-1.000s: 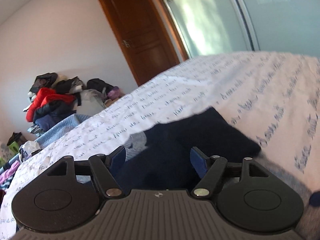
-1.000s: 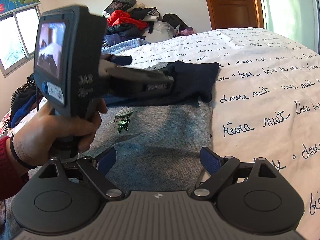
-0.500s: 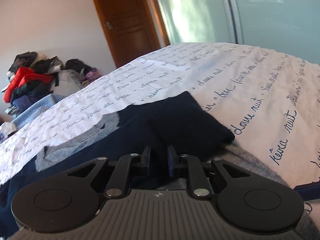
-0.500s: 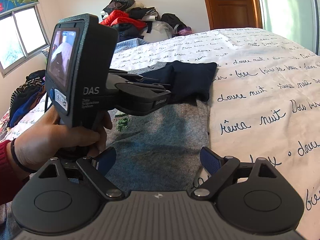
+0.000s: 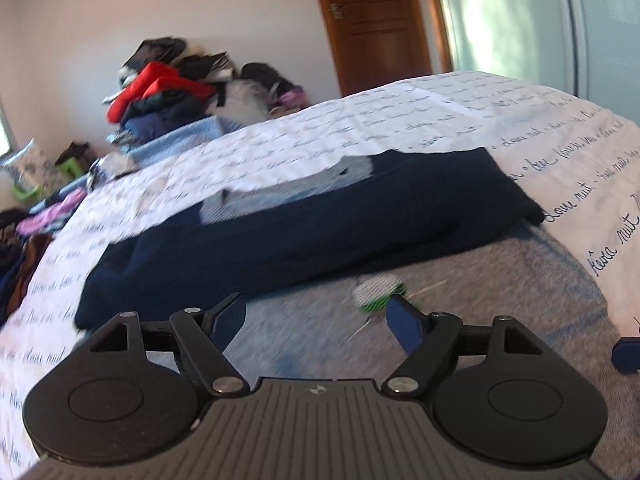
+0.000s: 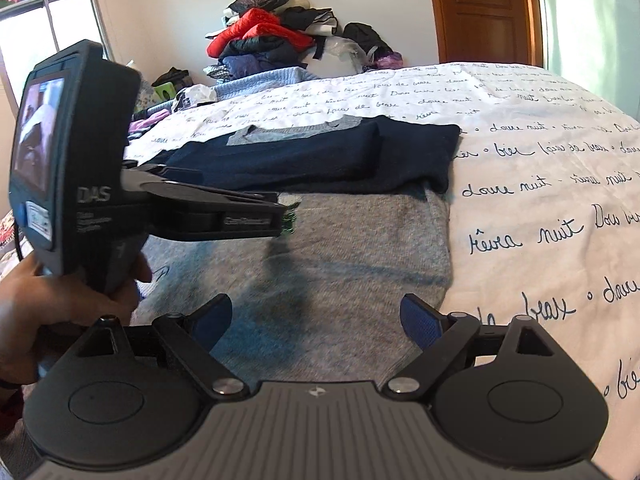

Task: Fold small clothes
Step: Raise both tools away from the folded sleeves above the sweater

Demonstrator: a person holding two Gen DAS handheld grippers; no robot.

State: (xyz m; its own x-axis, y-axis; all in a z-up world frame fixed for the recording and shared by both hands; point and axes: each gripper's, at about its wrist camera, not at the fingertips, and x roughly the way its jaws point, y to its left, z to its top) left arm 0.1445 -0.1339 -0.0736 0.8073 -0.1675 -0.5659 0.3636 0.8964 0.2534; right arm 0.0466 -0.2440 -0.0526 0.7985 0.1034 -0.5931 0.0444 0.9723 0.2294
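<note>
A small grey sweater (image 5: 460, 280) with navy sleeves (image 5: 320, 220) lies flat on the bed; both sleeves are folded across its upper part. A green and white patch (image 5: 378, 296) marks its chest. My left gripper (image 5: 316, 320) is open and empty, just above the grey body below the sleeves. In the right wrist view the sweater (image 6: 360, 256) fills the middle. My right gripper (image 6: 316, 320) is open and empty near the hem. The left gripper's body (image 6: 100, 200) shows there at the left, its tips over the chest.
The bed has a white cover with blue handwriting (image 6: 540, 200). A pile of clothes (image 6: 272, 40) lies beyond the far side, more clothes (image 5: 36, 220) to the left. A wooden door (image 6: 480, 8) and a glass panel stand at the back right.
My left gripper was open, shut on the navy sleeve half a second ago, and is now open again, drawn back over the grey body. The sleeve lies flat. My right gripper stayed open.
</note>
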